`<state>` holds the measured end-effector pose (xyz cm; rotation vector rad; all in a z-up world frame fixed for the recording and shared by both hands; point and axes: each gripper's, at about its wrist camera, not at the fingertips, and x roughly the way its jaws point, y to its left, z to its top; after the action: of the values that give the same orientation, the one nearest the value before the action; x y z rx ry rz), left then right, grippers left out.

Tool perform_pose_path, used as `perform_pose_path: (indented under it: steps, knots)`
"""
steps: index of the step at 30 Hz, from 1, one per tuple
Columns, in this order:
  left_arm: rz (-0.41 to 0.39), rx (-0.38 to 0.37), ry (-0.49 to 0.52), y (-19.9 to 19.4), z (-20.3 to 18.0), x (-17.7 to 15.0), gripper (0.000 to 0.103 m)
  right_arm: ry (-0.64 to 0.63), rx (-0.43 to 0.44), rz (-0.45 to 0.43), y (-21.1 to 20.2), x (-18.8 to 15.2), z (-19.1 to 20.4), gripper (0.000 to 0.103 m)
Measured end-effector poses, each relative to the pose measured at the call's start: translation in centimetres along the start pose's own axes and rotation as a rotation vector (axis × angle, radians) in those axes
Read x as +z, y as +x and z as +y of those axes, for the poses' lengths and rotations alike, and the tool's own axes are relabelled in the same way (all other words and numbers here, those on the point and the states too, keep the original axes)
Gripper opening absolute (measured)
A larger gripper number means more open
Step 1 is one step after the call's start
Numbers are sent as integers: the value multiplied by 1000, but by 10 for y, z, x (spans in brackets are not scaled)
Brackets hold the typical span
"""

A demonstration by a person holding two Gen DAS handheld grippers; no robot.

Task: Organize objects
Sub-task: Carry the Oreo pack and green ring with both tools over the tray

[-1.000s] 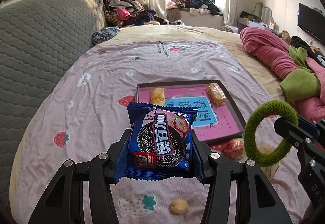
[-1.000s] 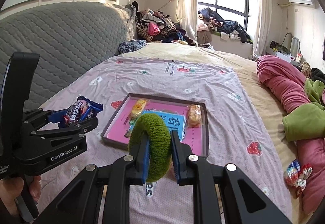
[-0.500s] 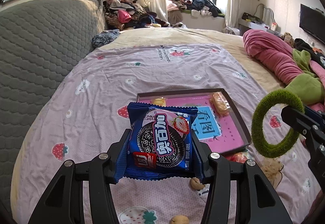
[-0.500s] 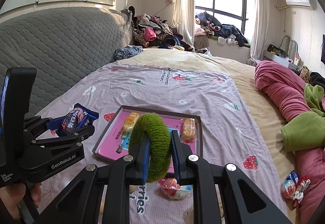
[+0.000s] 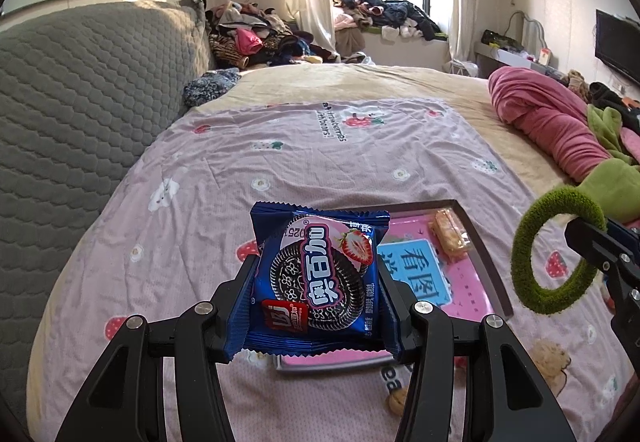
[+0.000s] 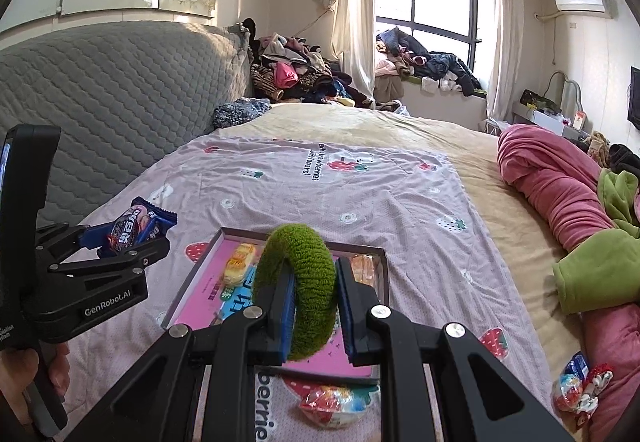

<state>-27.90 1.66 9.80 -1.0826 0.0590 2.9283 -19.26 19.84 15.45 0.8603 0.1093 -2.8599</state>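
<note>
The left gripper [image 5: 316,282] has its jaws clamped on a blue cookie packet [image 5: 318,278], held upright with its printed face toward the camera; in the right wrist view the same packet [image 6: 134,228] sits at about 9 o'clock, raised above the bed. The right gripper [image 6: 314,302] has its jaws drawn in narrow on a fuzzy green ring [image 6: 298,282], standing on edge between the pads; in the left view the ring [image 5: 554,252] hangs at 3 o'clock. Below both lies a shallow tray [image 6: 382,278] with a pink floor and a blue label, resting on the strawberry-print sheet [image 6: 360,201] of the bed. Two wrapped snacks lie in the tray: an orange one [image 5: 450,236] near its far right corner and a yellow one [image 6: 240,262] toward its far left. On the sheet just near of the tray lies a red-and-clear wrapped sweet [image 6: 340,402], and at 5 o'clock in the right view a small heap of wrapped candies [image 6: 580,390] rests by a pink blanket [image 6: 552,185]. A small tan walnut [image 5: 396,400] sits on the sheet at 6 o'clock in the left view. A hand [image 6: 36,374] grips the left handle.
</note>
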Motion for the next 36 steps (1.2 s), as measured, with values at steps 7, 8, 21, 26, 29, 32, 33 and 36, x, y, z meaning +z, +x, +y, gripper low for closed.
perform_pose_path:
  steps: [7,8,21,26,29,32,33,36]
  knots:
    - [22,-3,0,33,3,3,55,12,0,-7,24,5,-8,20]
    - [22,-2,1,37,4,3,55,15,3,-14,26,7,-9,20]
    - [57,6,-40,98,21,-26,55,61,-2,-6,77,-15,-28,20]
    - [71,-12,-37,117,15,-41,55,63,1,25,100,-33,-33,20]
    - [74,-9,-32,126,14,-44,55,51,-1,45,110,-40,-33,20]
    - [72,-7,-32,127,14,-46,55,41,-5,53,114,-43,-33,20]
    - [74,-1,-32,128,14,-47,55,39,-9,59,115,-44,-33,20]
    - [84,-2,-33,130,16,-49,55,43,-6,70,119,-45,-34,20]
